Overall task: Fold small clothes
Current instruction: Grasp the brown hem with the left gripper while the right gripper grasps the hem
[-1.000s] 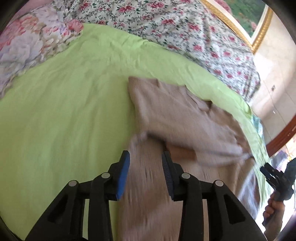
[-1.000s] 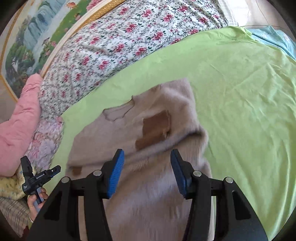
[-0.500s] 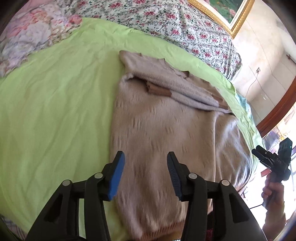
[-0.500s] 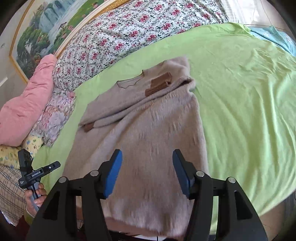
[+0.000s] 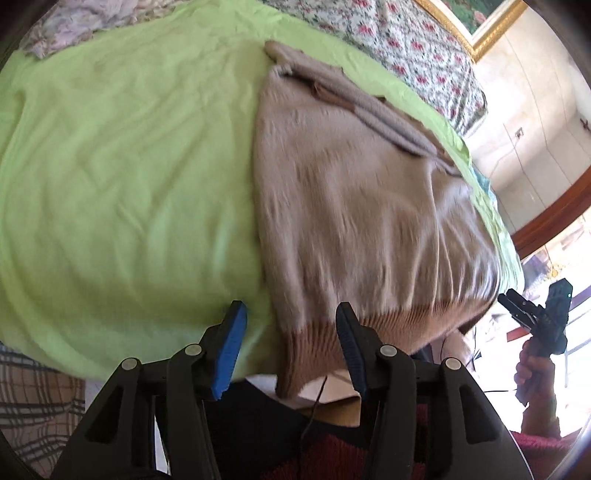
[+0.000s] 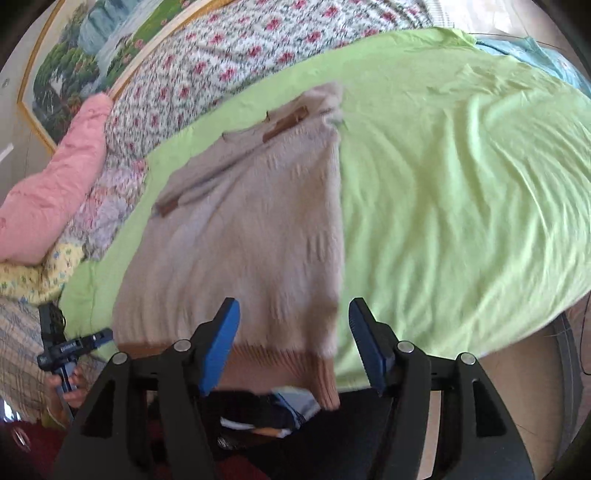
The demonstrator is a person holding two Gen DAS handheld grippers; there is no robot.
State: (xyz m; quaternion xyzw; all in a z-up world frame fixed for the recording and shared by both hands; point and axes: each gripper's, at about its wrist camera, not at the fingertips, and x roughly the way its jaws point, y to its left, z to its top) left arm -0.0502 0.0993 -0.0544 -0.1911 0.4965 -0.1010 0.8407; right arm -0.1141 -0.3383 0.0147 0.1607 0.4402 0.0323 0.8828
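Observation:
A beige knitted sweater [image 5: 354,206] lies flat on the green bedsheet [image 5: 129,184], both sleeves folded across its chest, brown cuffs showing. Its brown ribbed hem [image 5: 332,336] hangs over the near bed edge. My left gripper [image 5: 291,332] is open and empty, with the sweater's bottom left corner showing between its fingers. My right gripper [image 6: 295,332] is open and empty, with the bottom right corner of the sweater [image 6: 251,229] and hem [image 6: 291,360] showing between its fingers. Each gripper also shows small in the other's view: the right [image 5: 535,314], the left [image 6: 70,347].
A floral quilt [image 6: 229,59] and a pink pillow [image 6: 55,192] lie at the head of the bed. A framed landscape painting [image 6: 92,33] hangs behind. The green sheet [image 6: 461,203] spreads wide to the right of the sweater. Plaid fabric [image 5: 33,398] hangs below the bed edge.
Both grippers have pulled back from the folded sleeves near the collar down to the sweater's hem at the near bed edge. They stayed open; the sweater has not moved.

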